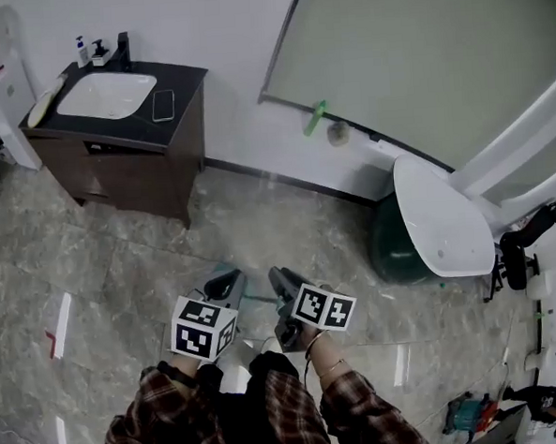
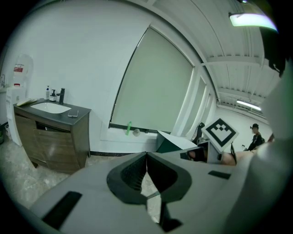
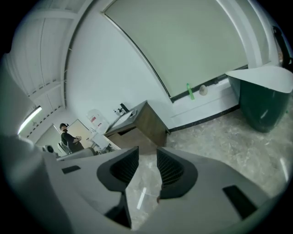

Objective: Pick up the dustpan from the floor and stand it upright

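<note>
Held over the floor [image 1: 121,273], well clear of the green dustpan [image 1: 436,224] judged already upright by the wall [image 1: 244,125]: left gripper [image 1: 231,279] fingers pressed together, empty; right gripper [image 1: 277,276] fingers spread, empty.

The head view came through dim and cool-toned, lit evenly from overhead with only faint shadows, and the glossy floor [image 1: 288,225] threw back short white streaks of glare. In both gripper views the wide lens bowed straight lines and left black corners, and a ceiling lamp [image 2: 253,19] burned out to a bright bar. I found the grey body of the right gripper [image 3: 147,153] soft near the lens, the room behind it sharper.
</note>
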The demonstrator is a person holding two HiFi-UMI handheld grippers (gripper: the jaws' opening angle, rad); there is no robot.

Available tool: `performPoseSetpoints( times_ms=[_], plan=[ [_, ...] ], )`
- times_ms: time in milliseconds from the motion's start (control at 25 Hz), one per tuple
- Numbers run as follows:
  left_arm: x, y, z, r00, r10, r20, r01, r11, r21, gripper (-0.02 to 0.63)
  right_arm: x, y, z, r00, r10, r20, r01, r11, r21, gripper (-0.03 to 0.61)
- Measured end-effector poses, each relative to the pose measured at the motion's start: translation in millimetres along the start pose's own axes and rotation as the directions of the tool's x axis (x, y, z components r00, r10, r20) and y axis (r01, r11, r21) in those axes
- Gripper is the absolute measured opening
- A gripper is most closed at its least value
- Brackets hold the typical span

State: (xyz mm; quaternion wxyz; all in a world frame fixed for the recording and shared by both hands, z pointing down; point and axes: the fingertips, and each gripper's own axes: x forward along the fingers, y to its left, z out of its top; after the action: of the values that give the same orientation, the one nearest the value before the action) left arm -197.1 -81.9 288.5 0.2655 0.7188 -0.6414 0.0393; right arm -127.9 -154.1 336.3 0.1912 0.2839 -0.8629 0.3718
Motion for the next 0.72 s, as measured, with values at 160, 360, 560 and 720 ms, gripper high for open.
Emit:
performPoseSetpoints(
  times_ms=[160,360,560,720],
  plan=[
    [-15,-6,19,0.999,-0.049,0.007,0.049,0.998,0.031,0.012,-16,52,22,0.992,0.086,0.096,-0.08,0.995,-0.058,0.13],
    [-43,-13,39,0.995,-0.096,0.023,0.094,0.991,0.094,0.012,-41,102,30,0.985,0.103,0.137,-0.073,0.974,-0.214,0.125],
    [-71,-13,61,0.994,-0.088,0.071,0.08,0.99,0.116,0.012,-68,134,42,0.975,0.067,0.213,0.016,0.93,-0.367,0.052],
    [-91,-13,70,0.991,-0.088,0.102,0.077,0.991,0.108,0.012,-77,157,38,0.97,0.085,0.226,0.019,0.907,-0.422,0.012]
  ],
)
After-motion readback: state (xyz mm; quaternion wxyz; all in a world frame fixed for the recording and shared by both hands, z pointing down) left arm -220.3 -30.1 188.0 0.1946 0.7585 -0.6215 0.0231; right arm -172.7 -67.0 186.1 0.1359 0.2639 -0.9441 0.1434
